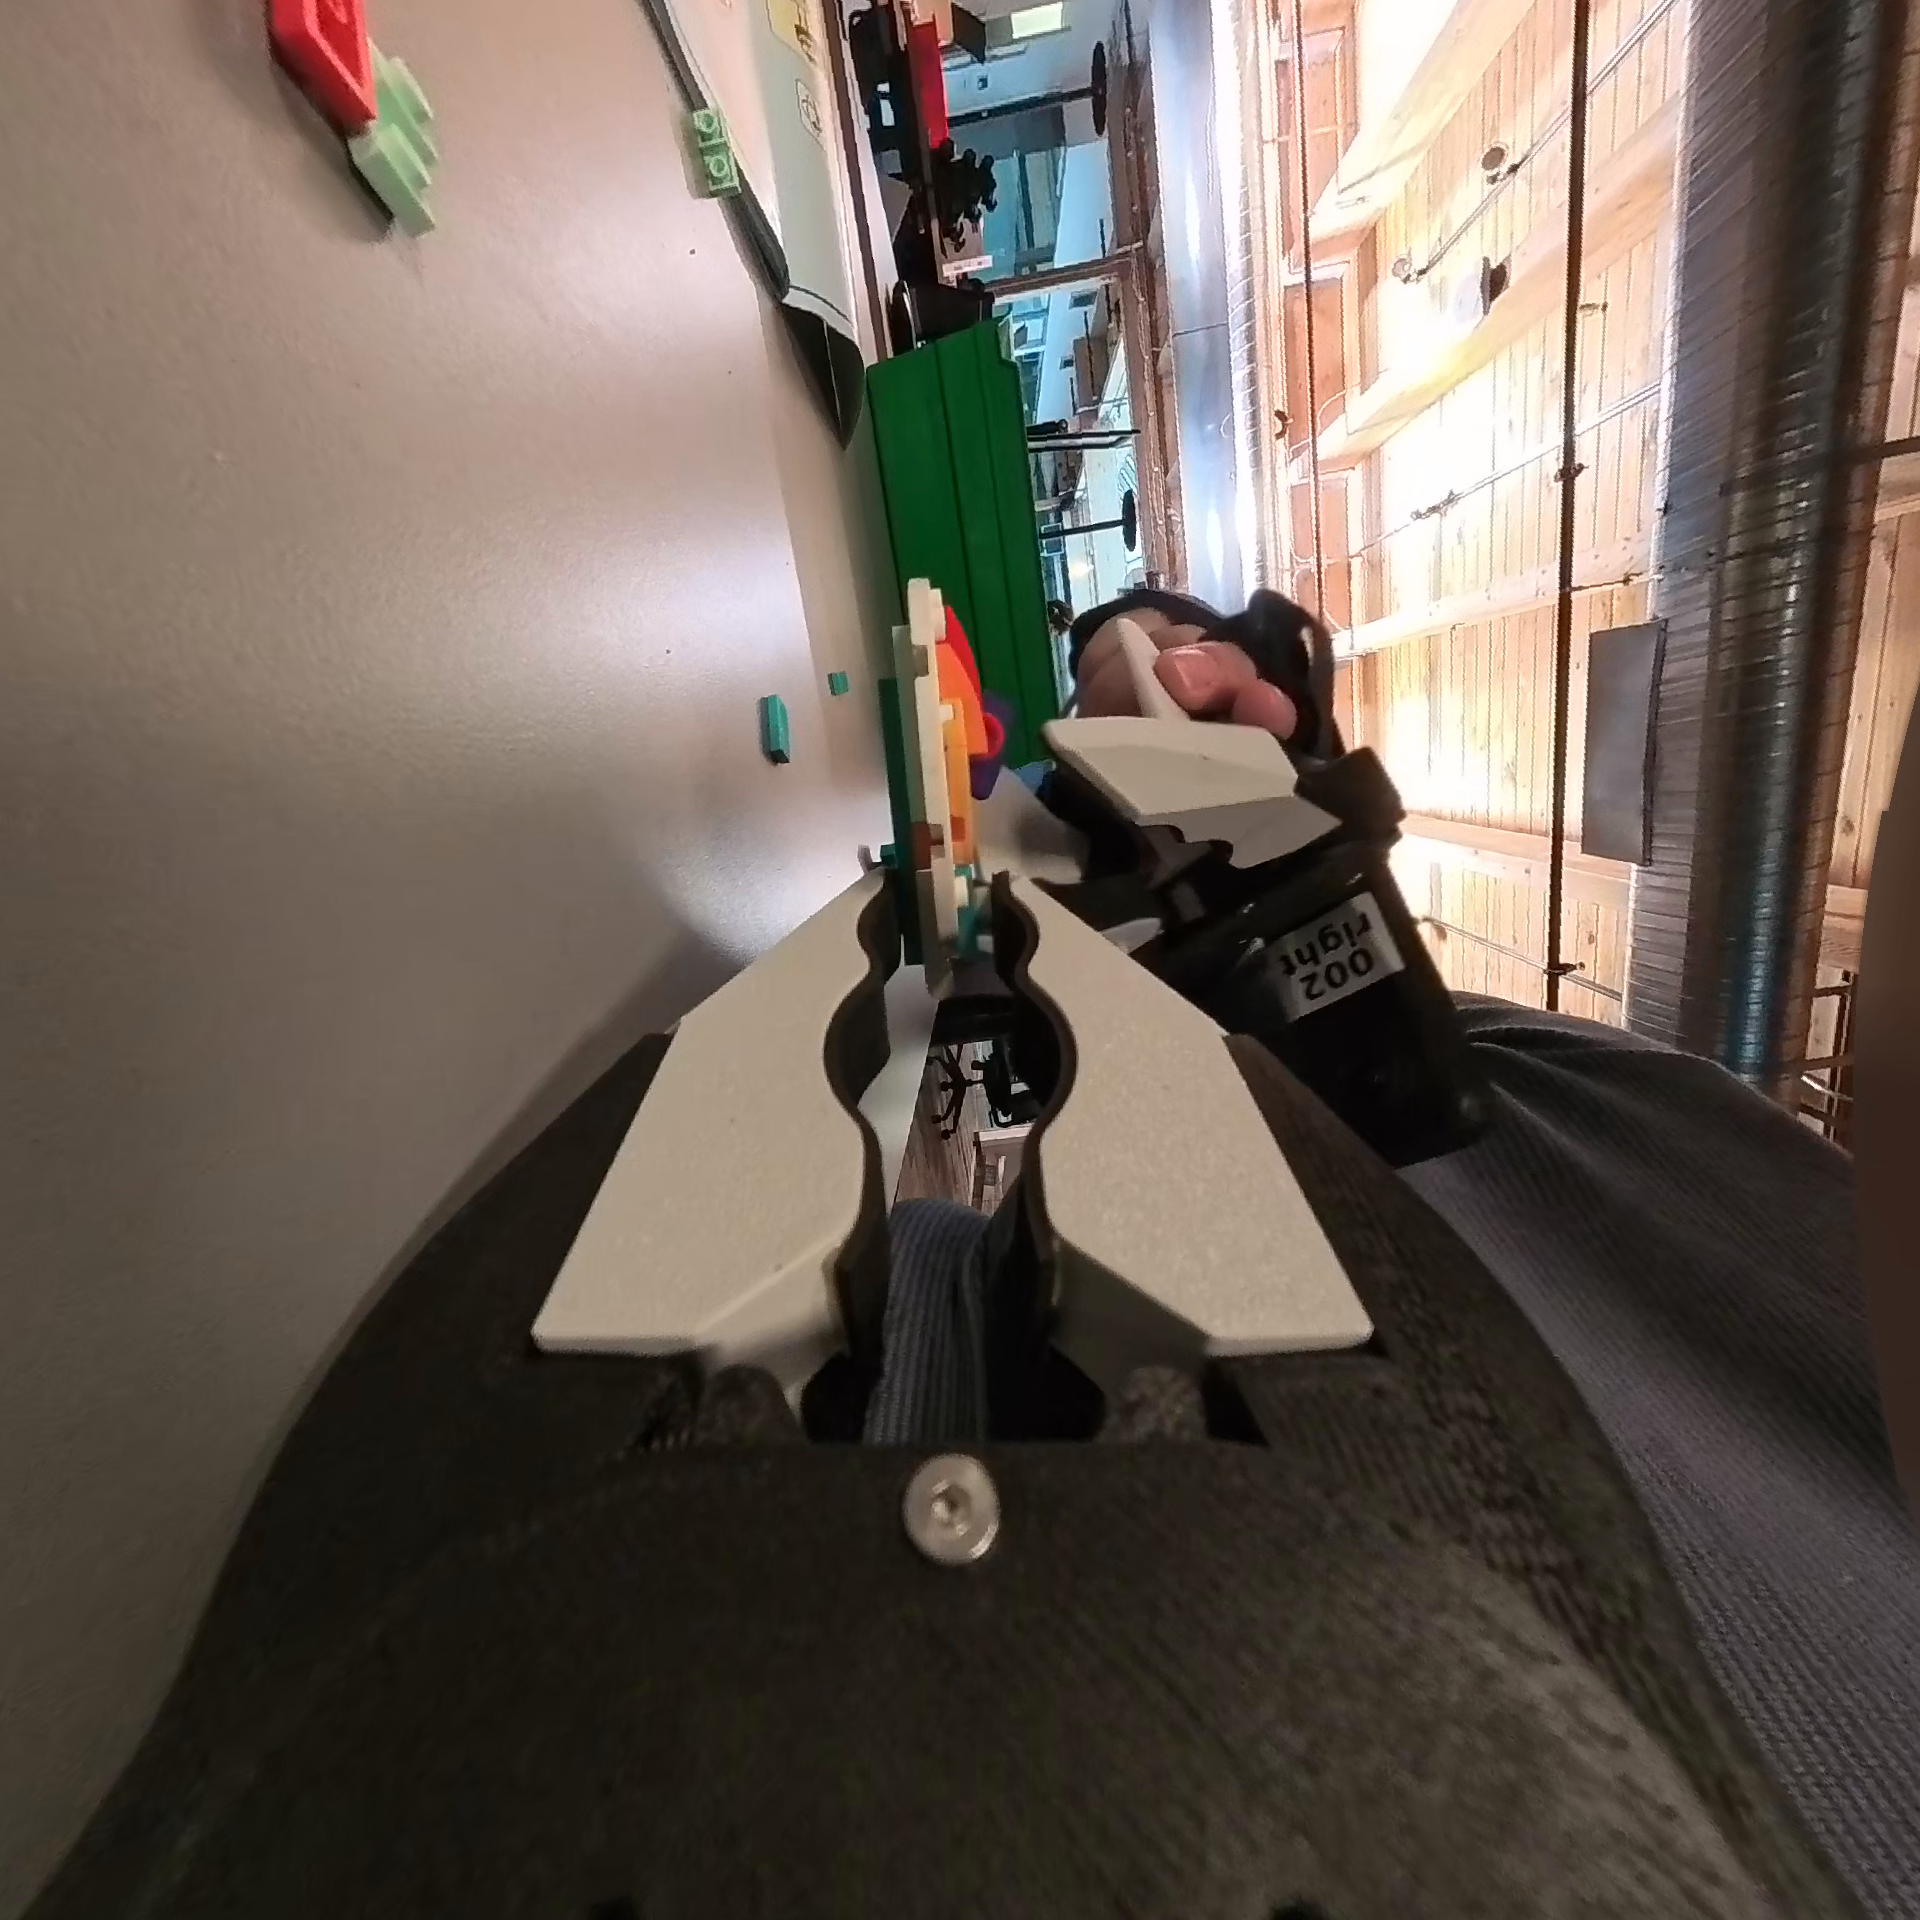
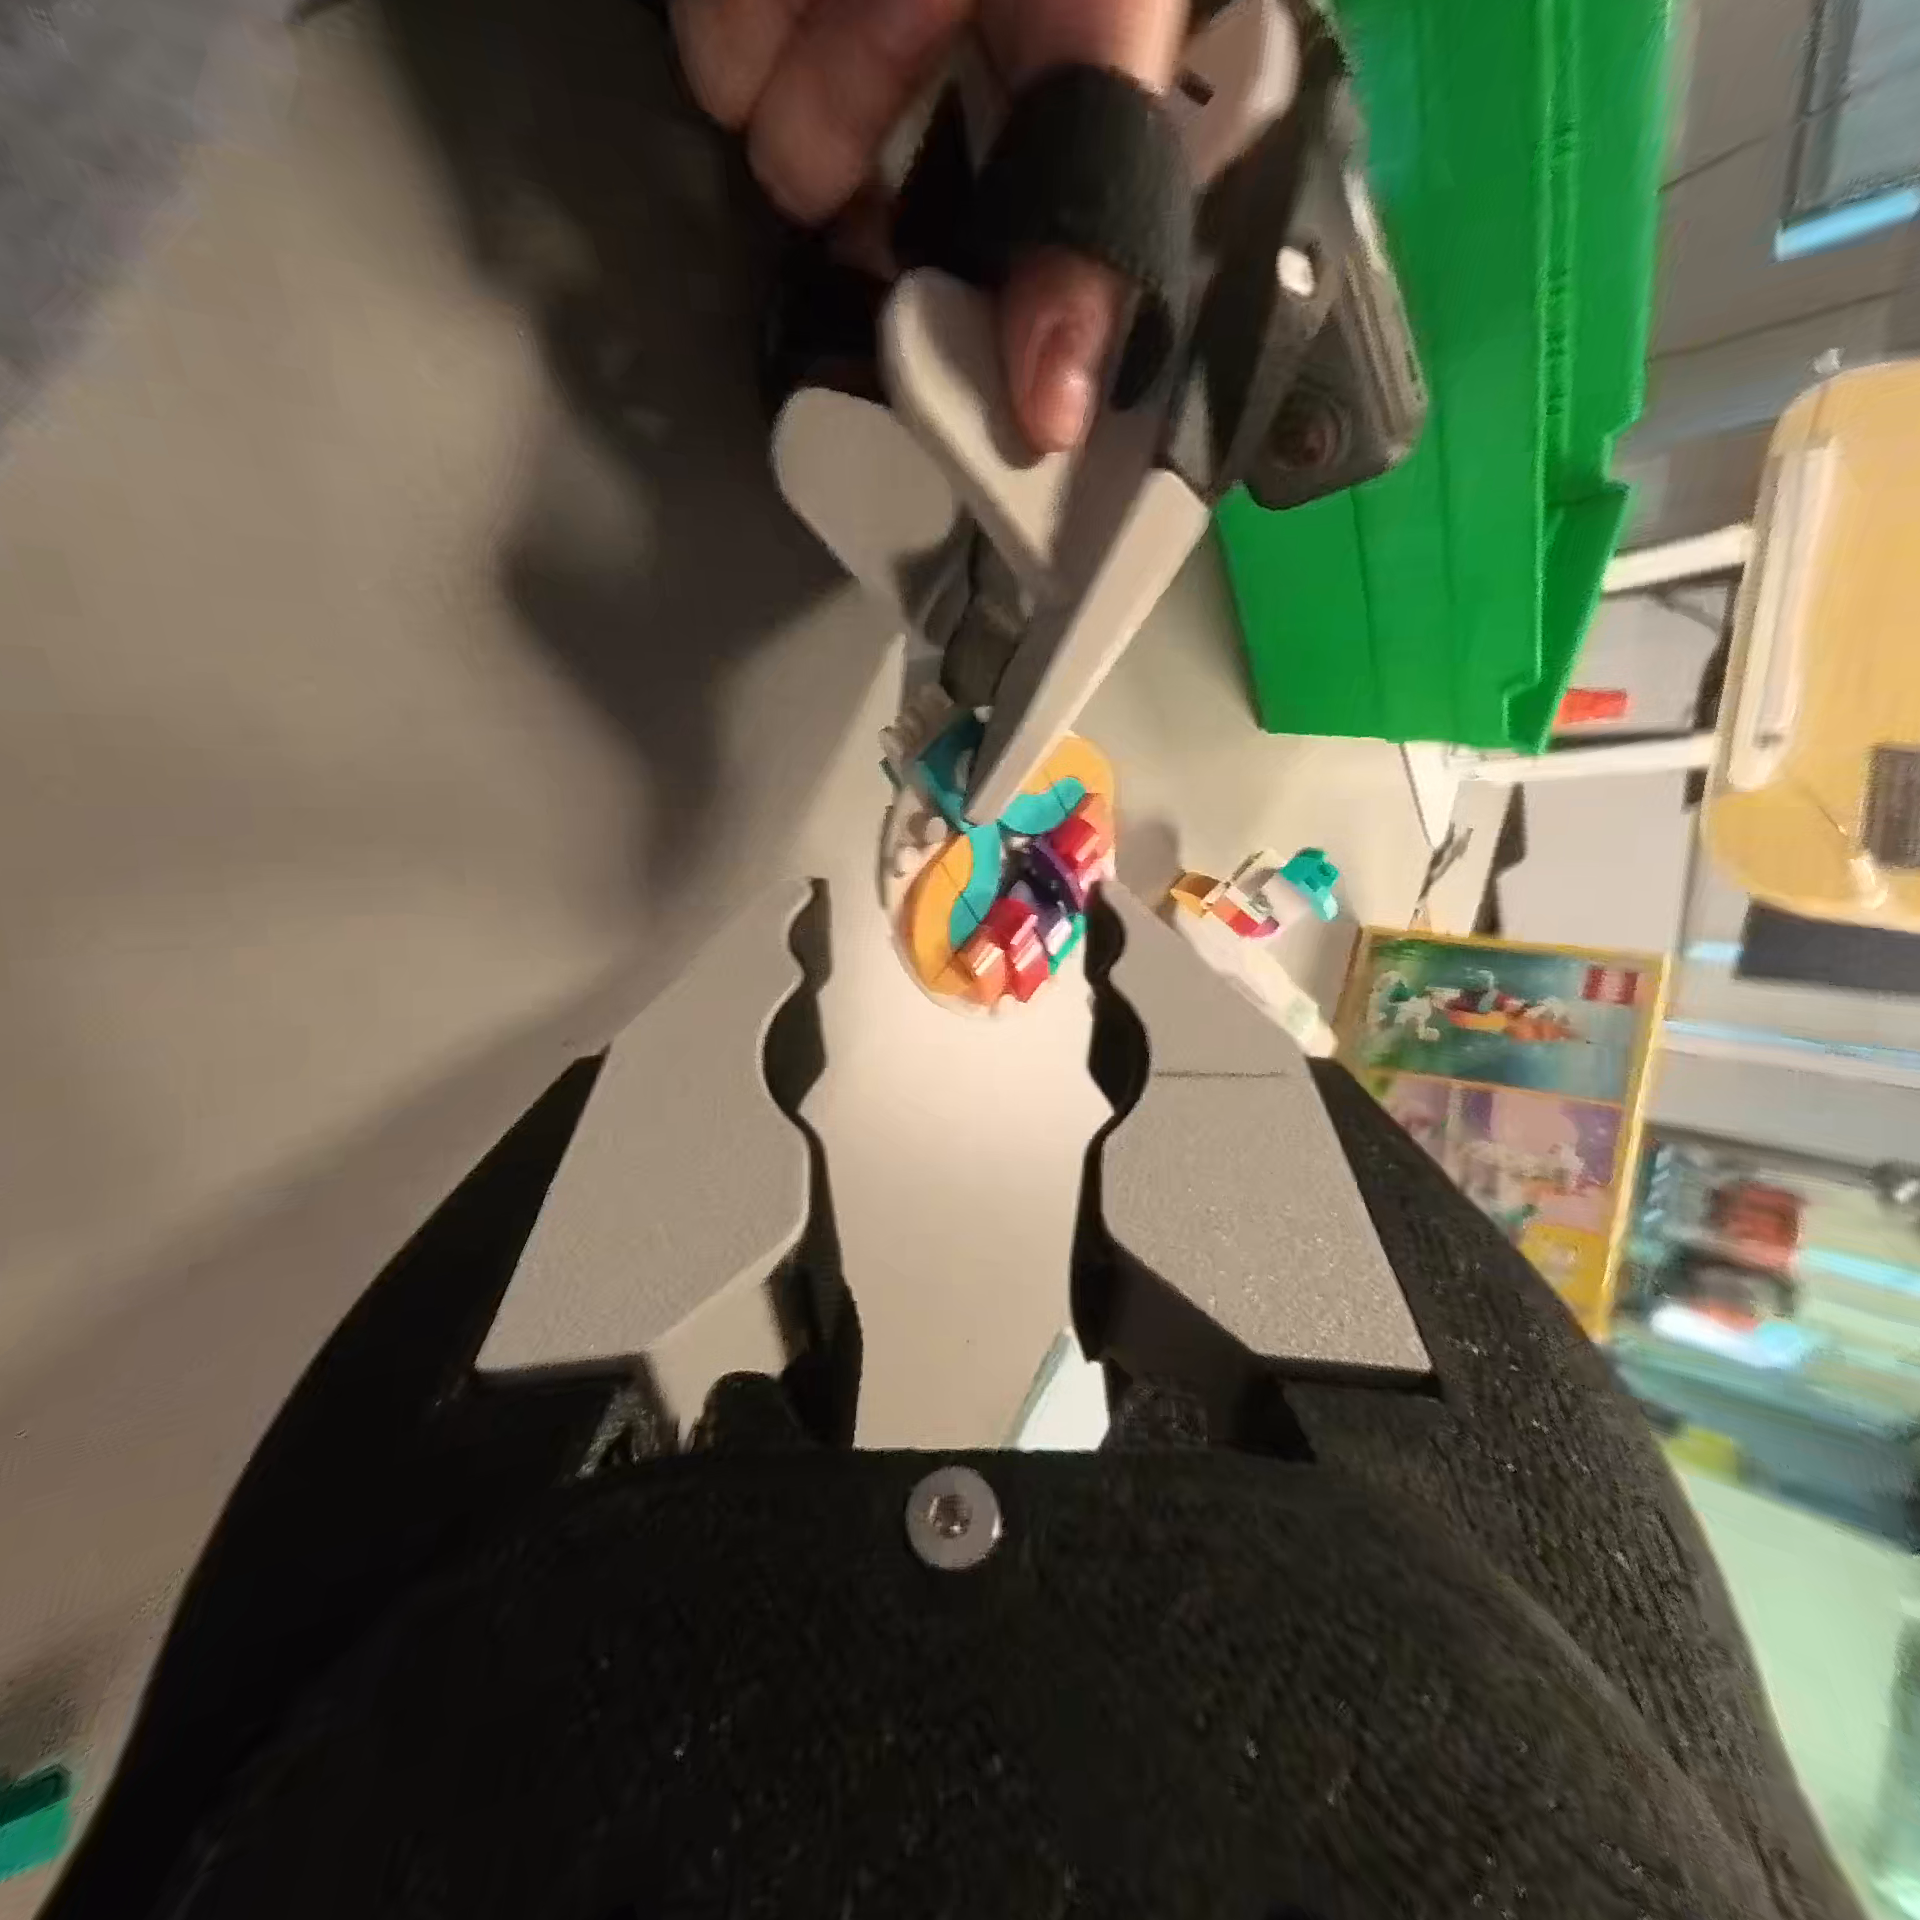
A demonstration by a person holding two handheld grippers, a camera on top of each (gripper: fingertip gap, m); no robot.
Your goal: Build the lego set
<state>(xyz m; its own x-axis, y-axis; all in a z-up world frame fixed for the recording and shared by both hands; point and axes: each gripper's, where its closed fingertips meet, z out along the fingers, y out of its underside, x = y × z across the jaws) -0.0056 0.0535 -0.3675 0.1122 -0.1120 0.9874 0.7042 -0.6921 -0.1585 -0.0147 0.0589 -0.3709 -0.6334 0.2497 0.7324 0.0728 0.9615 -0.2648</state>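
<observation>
The lego build [image 1: 940,727] is a flat white and green plate with orange, red, teal and purple pieces on one face. My left gripper [image 1: 941,902] is shut on its near edge and holds it on edge above the white table [image 1: 364,727]. In the right wrist view the build [image 2: 1023,899] shows its coloured face, with the left gripper [image 2: 971,805] pinching its teal side from above. My right gripper [image 2: 966,896] is open, its fingertips on either side of the build's near end without touching it. It also shows in the left wrist view [image 1: 1174,774], next to the build.
A green bin [image 2: 1455,416] stands behind the build. A small separate lego assembly [image 2: 1257,883] and the set's box [image 2: 1496,1070] lie to the right. Loose pieces lie on the table: a red and green one [image 1: 343,94], a green brick [image 1: 712,156], teal bricks [image 1: 774,727]. Left and right tips are no more than a few centimetres apart.
</observation>
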